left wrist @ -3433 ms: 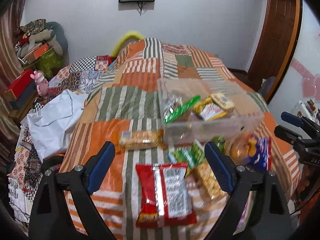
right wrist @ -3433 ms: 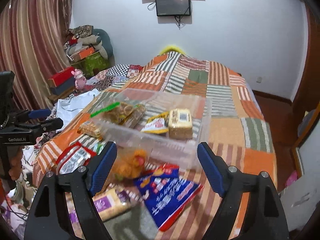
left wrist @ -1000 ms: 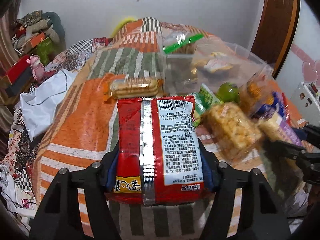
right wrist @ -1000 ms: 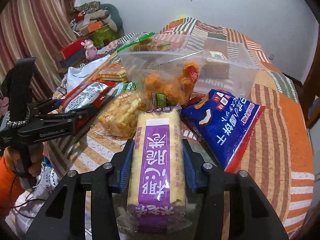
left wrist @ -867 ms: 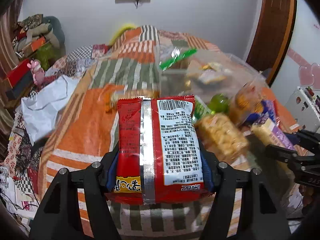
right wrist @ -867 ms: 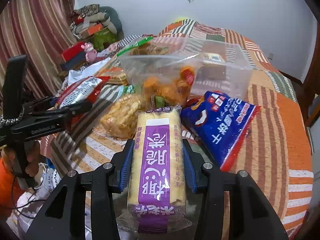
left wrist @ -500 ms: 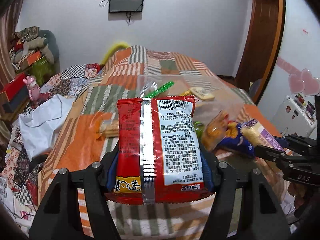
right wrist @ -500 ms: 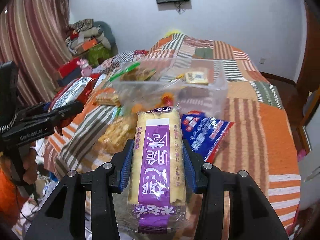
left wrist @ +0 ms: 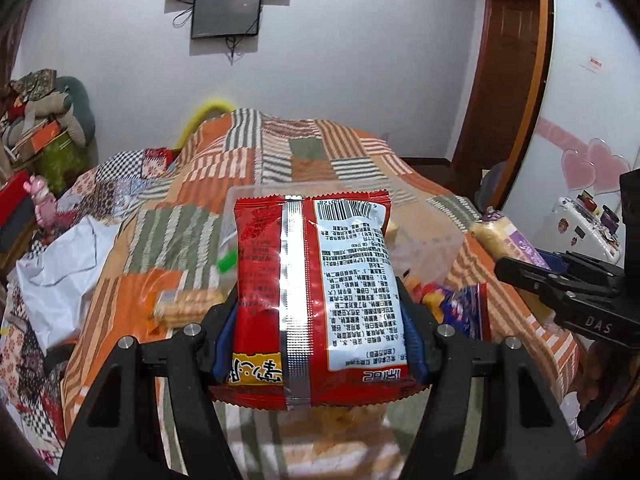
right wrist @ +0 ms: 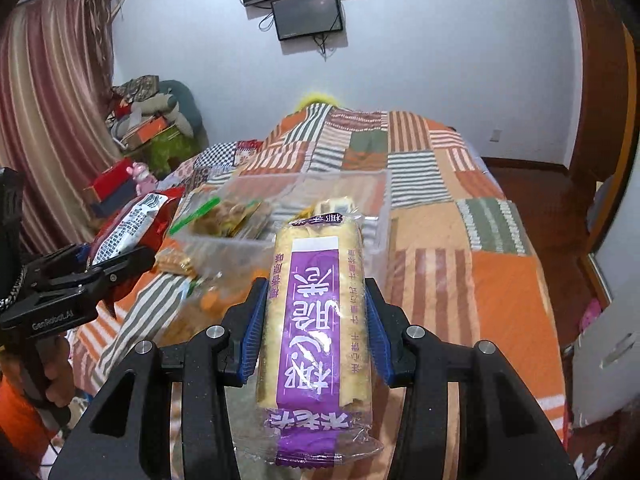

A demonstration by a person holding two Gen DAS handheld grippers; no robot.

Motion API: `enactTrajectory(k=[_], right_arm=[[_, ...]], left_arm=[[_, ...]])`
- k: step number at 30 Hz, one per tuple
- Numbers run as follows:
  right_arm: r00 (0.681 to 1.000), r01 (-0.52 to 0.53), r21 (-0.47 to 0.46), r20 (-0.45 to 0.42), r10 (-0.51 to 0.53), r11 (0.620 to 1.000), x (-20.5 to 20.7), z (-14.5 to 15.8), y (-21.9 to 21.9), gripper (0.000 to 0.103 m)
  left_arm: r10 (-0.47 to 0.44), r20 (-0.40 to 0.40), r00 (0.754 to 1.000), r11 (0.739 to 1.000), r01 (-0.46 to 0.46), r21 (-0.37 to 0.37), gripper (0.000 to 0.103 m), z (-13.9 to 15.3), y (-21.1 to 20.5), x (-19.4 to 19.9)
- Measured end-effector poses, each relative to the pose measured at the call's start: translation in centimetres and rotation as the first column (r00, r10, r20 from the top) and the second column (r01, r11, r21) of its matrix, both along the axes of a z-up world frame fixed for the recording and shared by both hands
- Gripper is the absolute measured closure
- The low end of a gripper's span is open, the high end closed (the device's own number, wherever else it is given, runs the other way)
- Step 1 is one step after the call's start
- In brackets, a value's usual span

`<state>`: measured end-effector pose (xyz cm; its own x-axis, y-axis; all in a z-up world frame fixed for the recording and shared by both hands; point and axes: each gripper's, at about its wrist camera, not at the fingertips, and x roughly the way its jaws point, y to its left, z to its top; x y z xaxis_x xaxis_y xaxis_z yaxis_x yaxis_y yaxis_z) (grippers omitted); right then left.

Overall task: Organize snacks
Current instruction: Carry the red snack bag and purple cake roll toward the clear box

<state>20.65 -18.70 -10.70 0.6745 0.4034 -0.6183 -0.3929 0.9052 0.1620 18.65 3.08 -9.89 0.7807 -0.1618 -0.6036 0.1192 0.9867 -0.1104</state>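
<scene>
My left gripper [left wrist: 316,328] is shut on a red snack bag [left wrist: 316,292] with a silver seam, held up above the bed. My right gripper [right wrist: 316,328] is shut on a long purple-labelled cracker pack [right wrist: 318,312], also lifted. A clear plastic bin [right wrist: 360,196] with several snacks inside sits on the patchwork bedspread beyond both. The left gripper and red bag show at the left in the right wrist view [right wrist: 132,220]; the purple pack shows at the right in the left wrist view [left wrist: 504,240].
Loose snacks lie on the bed before the bin: a biscuit pack [left wrist: 188,308], a blue bag [left wrist: 468,312], an orange puffs bag [right wrist: 216,304]. White cloth [left wrist: 60,268] lies left of the bed. Piled boxes and a curtain [right wrist: 48,120] stand left; a wooden door [left wrist: 508,80] stands right.
Both grippers closed on their packs and have lifted them up off the bed; the bin and loose snacks now sit lower and farther in view.
</scene>
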Motion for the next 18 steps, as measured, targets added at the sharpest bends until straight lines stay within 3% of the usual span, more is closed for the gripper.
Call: enactTrajectory(k=[8,18], right_arm=[[1.0,0.023,0.005,0.017,-0.023,1.0,2.3,0.4,-0.7,0.061],[0.998,0.019,-0.003,0.061,-0.019,1.0,5.4,1.7,-0.1,0.061]], left_arm=[[-0.027,0.02,0.999,1.0,0.027,0.0,0.037,0.4,-2.3,3.3],[-0.056,-0.027,0.998,0.998,0.055,-0.029,0.037,0.2,-3.7,7.8]])
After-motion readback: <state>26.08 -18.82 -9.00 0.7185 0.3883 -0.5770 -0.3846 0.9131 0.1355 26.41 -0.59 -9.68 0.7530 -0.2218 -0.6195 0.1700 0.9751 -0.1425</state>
